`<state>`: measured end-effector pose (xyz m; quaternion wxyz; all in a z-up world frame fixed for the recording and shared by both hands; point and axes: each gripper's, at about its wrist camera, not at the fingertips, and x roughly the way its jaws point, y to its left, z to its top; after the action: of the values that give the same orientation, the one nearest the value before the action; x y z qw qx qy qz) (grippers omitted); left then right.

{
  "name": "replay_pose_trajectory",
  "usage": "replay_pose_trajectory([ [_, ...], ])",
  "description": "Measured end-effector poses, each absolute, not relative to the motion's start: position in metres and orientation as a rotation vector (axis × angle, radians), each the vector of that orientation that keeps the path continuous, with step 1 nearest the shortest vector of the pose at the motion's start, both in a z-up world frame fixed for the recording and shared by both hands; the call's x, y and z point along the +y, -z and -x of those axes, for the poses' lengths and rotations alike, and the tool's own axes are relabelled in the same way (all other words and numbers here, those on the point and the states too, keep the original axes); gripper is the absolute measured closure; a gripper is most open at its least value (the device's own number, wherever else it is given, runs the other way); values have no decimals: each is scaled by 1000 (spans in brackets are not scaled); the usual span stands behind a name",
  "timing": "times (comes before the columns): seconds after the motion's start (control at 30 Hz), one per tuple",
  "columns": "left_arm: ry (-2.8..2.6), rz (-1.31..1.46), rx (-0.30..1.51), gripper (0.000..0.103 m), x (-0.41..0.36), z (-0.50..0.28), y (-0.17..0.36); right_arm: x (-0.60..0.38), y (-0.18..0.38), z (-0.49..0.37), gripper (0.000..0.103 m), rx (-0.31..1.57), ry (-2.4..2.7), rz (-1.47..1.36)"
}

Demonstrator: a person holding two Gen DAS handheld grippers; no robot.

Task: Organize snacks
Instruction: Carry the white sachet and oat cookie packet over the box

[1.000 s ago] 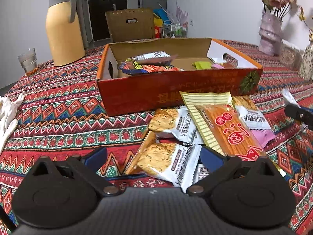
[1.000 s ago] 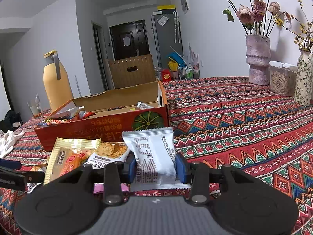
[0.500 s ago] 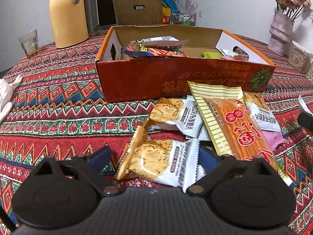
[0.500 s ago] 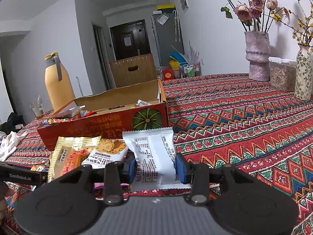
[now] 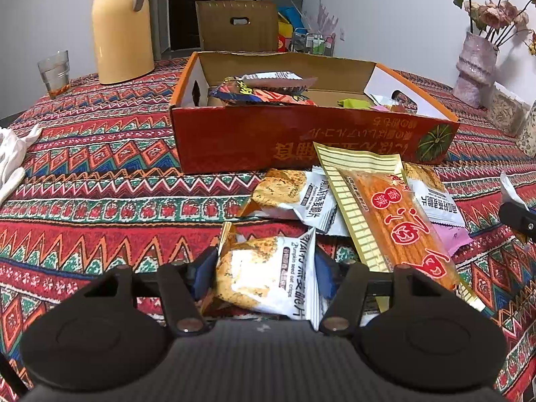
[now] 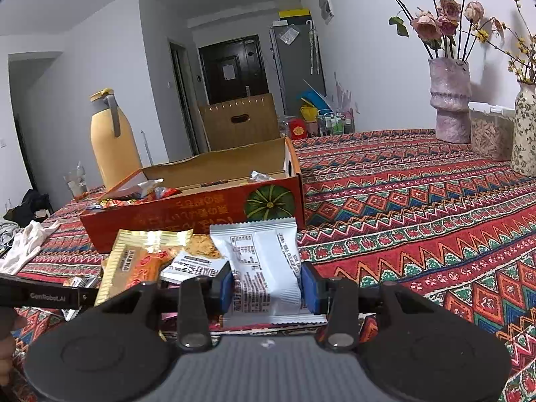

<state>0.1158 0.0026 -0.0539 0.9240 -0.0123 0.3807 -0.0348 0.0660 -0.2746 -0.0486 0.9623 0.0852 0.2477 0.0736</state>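
While a patterned red cloth (image 5: 100, 174) covers the desk, a yellow flask (image 5: 122, 30) and a glass (image 5: 54, 73) stand at its far side, and a dark door (image 6: 234, 67) closes the room behind; the orange box (image 5: 301, 134) sits just beyond the loose snack pile; my left gripper (image 5: 264, 269) is clamped on an oat crisp packet (image 5: 268, 278) at the pile's near edge; my right gripper (image 6: 266, 288) pinches a white packet (image 6: 263, 268) upright, beside a long gold-edged packet (image 6: 140, 261).
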Motion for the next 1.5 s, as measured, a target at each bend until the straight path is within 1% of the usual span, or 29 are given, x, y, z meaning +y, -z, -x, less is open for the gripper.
replay_pose_trajectory([
  [0.37, 53, 33, 713, 44, 9, -106, 36, -270, 43, -65, 63, 488, -163, -164],
  [0.67, 42, 42, 580, 43, 6, -108, -5, -255, 26, -81, 63, 439, -197, -141],
  [1.03, 31, 71, 470, 43, -6, -142, -46, -234, -10, -123, 63, 334, -226, -102],
  [1.33, 2, 94, 434, 43, -14, -180, -60, -222, -34, -168, 63, 269, -233, -95],
  [1.5, -27, 108, 437, 43, -16, -203, -58, -216, -32, -198, 63, 272, -219, -101],
])
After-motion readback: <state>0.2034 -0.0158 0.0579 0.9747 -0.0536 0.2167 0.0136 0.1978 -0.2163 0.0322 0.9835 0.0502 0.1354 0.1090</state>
